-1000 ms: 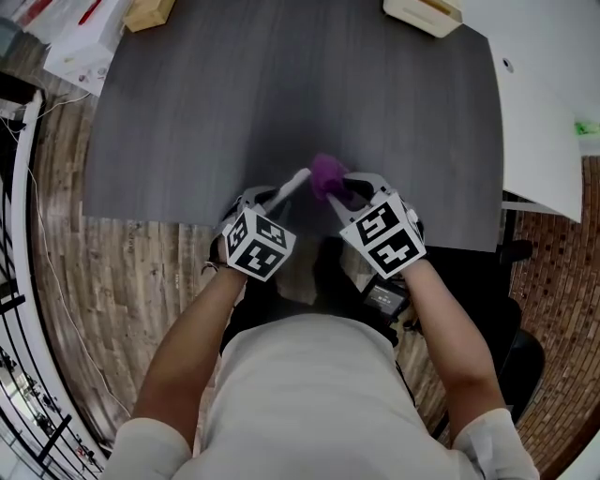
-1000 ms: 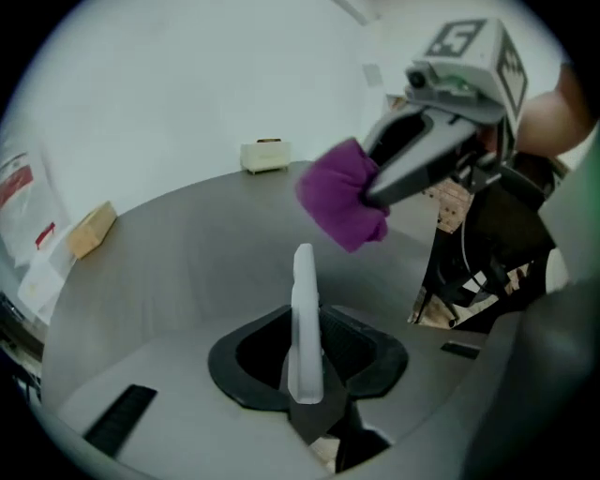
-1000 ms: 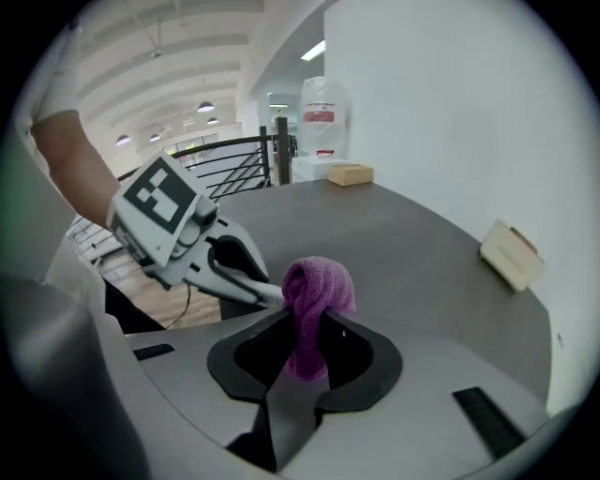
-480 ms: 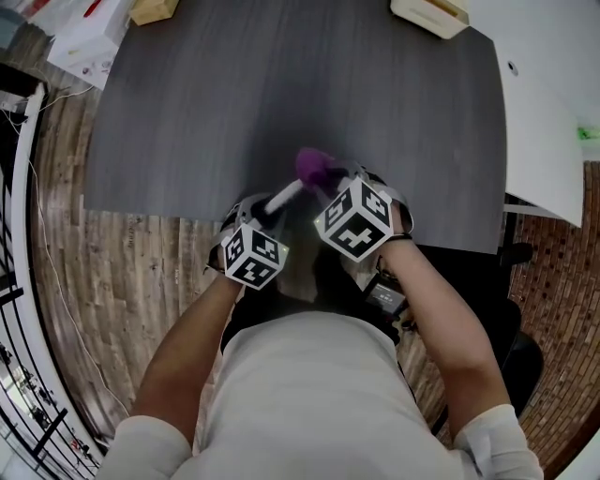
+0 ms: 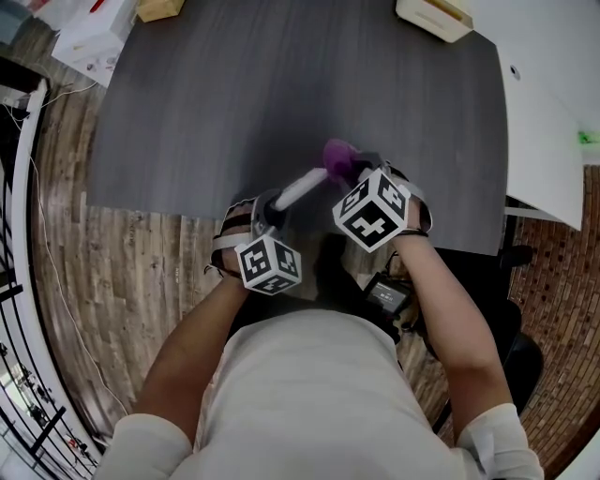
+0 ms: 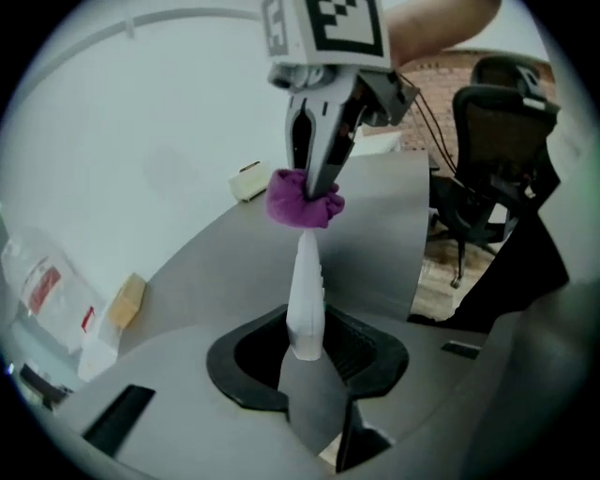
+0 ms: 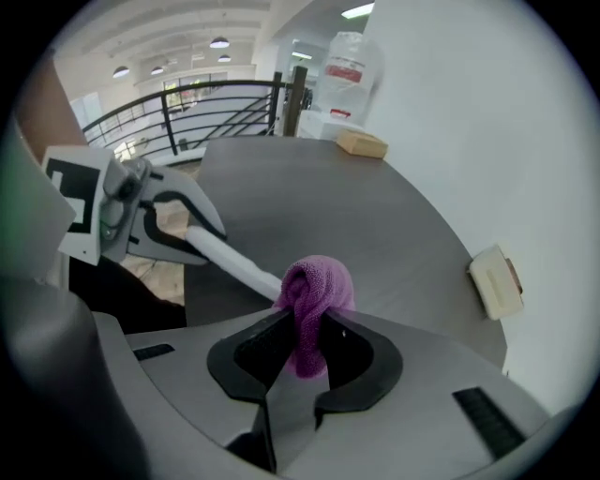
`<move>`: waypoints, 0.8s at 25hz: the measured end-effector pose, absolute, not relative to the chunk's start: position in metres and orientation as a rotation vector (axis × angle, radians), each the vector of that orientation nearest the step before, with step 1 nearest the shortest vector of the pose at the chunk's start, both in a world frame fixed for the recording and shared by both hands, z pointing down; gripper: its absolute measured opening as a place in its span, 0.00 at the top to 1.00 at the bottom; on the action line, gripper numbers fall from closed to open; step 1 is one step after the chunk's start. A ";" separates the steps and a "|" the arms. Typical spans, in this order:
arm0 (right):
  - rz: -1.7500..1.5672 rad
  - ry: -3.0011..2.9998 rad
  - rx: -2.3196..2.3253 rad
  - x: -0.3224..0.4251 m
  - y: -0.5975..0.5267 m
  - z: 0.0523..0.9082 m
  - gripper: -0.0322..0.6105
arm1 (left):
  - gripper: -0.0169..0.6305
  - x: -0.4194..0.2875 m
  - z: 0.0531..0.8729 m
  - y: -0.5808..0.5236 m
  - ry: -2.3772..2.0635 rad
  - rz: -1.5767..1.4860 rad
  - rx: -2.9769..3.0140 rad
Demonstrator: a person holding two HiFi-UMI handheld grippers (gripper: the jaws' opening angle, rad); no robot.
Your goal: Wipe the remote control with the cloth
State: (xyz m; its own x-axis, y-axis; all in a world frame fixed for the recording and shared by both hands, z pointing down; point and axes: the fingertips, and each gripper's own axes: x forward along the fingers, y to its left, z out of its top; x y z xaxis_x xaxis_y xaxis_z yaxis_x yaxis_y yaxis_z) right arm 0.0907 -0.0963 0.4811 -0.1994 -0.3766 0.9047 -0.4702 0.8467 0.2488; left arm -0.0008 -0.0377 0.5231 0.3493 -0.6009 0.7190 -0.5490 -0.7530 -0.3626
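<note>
Shift: since half a second ago the right gripper [image 5: 352, 171] and its cloth [image 5: 337, 157] have slid right and a little farther along the remote control [image 5: 300, 190], out to its far tip; the left gripper [image 5: 273, 208] has edged right as well.
Left gripper: its fingers [image 6: 239, 361] are nearly closed, clamped on the near end of the slim white remote control, which juts away toward the far right.
Right gripper: its fingers [image 7: 366, 361] are pinched tight on the purple cloth (a small bunched wad, most of it bulging past the fingertips).
Contact: the cloth sits against the remote control's far tip.
Place: remote control and cloth are held in the air over the near edge of the dark grey tabletop [image 5: 234, 94].
Tabletop: a beige box [image 5: 429, 14] lies at its far right, a tan block [image 5: 155, 7] at its far left corner.
Surroundings: wood-plank floor [image 5: 159, 272] to the left, a white table [image 5: 544, 103] to the right.
</note>
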 end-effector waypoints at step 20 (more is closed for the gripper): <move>0.354 -2.068 0.224 0.019 0.002 0.461 0.82 | 0.82 0.024 0.523 -0.027 0.828 -1.457 -2.378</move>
